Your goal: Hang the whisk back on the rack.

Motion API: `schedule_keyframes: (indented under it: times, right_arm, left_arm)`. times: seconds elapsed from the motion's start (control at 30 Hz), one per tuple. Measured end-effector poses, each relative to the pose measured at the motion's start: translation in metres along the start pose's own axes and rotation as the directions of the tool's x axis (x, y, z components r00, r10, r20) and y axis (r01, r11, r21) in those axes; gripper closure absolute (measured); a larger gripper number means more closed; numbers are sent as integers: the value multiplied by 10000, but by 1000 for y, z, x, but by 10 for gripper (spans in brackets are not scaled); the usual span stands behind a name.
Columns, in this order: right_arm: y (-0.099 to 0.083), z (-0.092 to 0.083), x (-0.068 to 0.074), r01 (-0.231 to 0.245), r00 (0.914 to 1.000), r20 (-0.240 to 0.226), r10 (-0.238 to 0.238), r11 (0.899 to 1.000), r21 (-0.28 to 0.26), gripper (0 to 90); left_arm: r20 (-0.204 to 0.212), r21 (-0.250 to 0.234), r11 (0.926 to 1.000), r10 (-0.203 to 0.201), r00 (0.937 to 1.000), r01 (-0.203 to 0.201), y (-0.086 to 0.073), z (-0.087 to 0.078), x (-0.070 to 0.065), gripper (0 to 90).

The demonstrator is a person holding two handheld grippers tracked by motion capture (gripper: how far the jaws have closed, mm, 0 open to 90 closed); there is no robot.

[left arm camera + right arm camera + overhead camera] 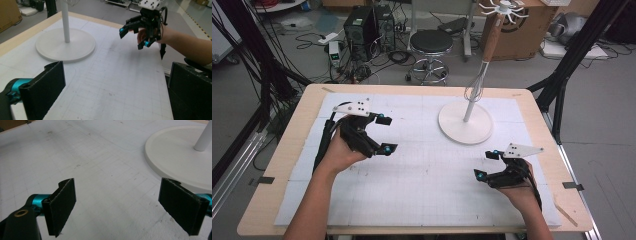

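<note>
Found the whisk (492, 40) hanging head-down from the hooks atop the white stand (464, 131), at the far right of the surface (292, 145), its wires close beside the pole. Judged the hanging step done, with little left beyond letting both hands rest. Saw the left gripper (384, 134) at the left, well apart from the stand, jaws apart with nothing between them. Saw the right gripper (487, 164) at the near right, just short of the stand's round base, jaws likewise apart and empty. Noted a white gridded mat (422, 170), scuffed in places, covering most of the pale wooden top. Made out, beyond the far edge, a black stool (431, 42), computer towers (362, 27), loose cables on the grey floor, and a cardboard box (522, 35).
</note>
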State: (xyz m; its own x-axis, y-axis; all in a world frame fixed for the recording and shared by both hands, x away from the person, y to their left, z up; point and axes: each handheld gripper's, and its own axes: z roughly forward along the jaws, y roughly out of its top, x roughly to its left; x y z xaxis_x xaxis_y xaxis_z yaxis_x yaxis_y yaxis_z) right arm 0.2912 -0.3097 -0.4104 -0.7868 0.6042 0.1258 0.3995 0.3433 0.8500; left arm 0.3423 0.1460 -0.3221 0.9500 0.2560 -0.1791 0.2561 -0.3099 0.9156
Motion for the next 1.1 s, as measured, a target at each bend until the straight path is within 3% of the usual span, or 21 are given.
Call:
schedule_keyframes:
  times: [0.4, 0.7, 0.83, 1.0, 1.1]
  right_arm:
    - [-1, 1, -1, -11, 10000, 63, 10, 10000, 43, 139]
    - [-1, 1, -1, -46, 9999, 92, 45, 10000, 78, 139]
    - [-2, 1, -1, -53, 9999, 90, 52, 9999, 105, 139]
    - [-2, 1, -1, -27, 10000, 80, 26, 9999, 105, 139]
    - [-2, 2, -2, -20, 10000, 47, 19, 9999, 132, 139]
  left_arm:
    - [-240, 85, 9995, -306, 9992, 308, -42, -8, -11, 16]
    - [-307, 133, 9996, -254, 9992, 259, -67, -8, -22, 16]
    - [-473, 581, 9978, -290, 9985, 317, -73, -7, -23, 16]
    - [-549, 782, 9963, -302, 9980, 345, -80, -11, -24, 16]
    - [-628, 663, 9971, -333, 9975, 375, -83, -16, -23, 16]
